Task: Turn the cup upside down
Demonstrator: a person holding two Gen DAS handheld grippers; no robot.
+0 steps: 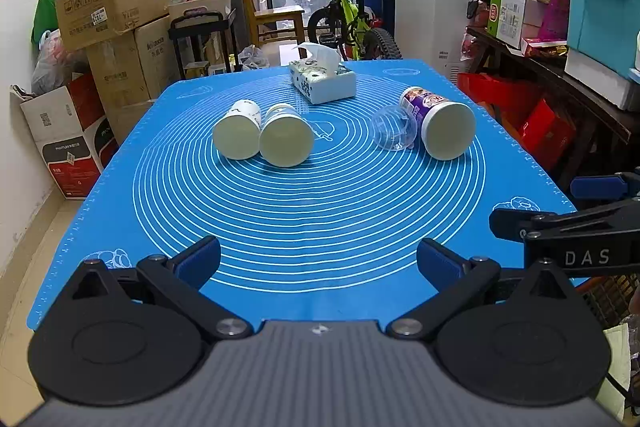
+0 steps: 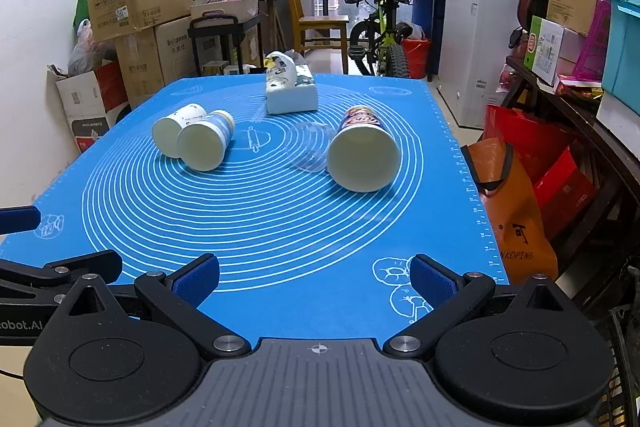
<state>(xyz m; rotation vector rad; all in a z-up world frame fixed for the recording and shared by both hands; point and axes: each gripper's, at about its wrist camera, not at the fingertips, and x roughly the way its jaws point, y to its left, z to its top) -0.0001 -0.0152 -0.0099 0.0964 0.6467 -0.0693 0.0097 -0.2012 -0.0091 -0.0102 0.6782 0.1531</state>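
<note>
Several cups lie on their sides on the blue mat [image 1: 320, 219], mouths toward me. Two white paper cups touch at the left: one [image 1: 238, 135] [image 2: 172, 135] and one [image 1: 286, 137] [image 2: 206, 143]. A clear plastic cup [image 1: 394, 129] [image 2: 310, 147] lies beside a purple printed cup [image 1: 440, 125] [image 2: 362, 155] at the right. My left gripper [image 1: 320, 263] is open and empty above the mat's near edge. My right gripper [image 2: 316, 281] is open and empty at the near right; it also shows at the right edge of the left wrist view [image 1: 568, 227].
A tissue box [image 1: 324, 79] [image 2: 290, 91] stands at the mat's far middle. Cardboard boxes [image 1: 112, 7] are stacked left of the table. A bicycle [image 1: 352, 15], a white cabinet [image 1: 432, 11] and a cluttered shelf [image 1: 560, 67] stand behind and right.
</note>
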